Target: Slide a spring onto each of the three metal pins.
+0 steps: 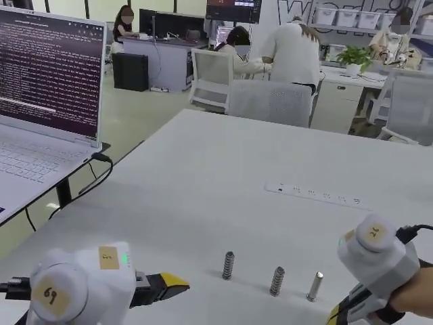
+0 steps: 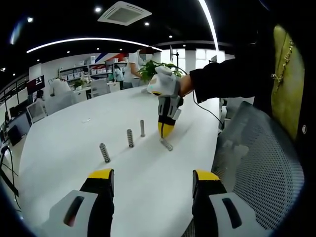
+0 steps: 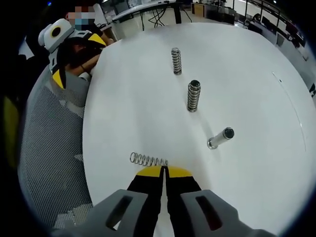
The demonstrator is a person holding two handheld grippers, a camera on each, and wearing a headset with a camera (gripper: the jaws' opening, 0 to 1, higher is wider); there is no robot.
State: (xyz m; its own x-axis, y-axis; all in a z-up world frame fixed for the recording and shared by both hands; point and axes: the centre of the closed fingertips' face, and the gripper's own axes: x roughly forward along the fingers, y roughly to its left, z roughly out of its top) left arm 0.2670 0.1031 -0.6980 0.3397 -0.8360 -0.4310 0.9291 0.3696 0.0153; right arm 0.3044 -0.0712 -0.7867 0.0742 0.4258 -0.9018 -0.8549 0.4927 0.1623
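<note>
Three metal pins stand in a row on the white table (image 1: 223,176). The left pin (image 1: 228,265) and the middle pin (image 1: 277,281) each carry a spring; the right pin (image 1: 314,286) is bare. The right gripper view shows them as the far sprung pin (image 3: 176,60), the middle one (image 3: 193,96) and the bare pin (image 3: 220,138). A loose spring (image 3: 148,159) lies flat on the table. My right gripper (image 3: 163,171) is shut, its tips touching that spring's near end. My left gripper (image 2: 154,177) hangs open over the table edge, holding nothing. It also shows in the head view (image 1: 172,283).
An open laptop (image 1: 40,101) sits on a stand at the left. A flat power strip (image 1: 318,195) lies farther back on the table. A grey mesh chair (image 3: 49,148) stands at the near table edge. People work at desks behind.
</note>
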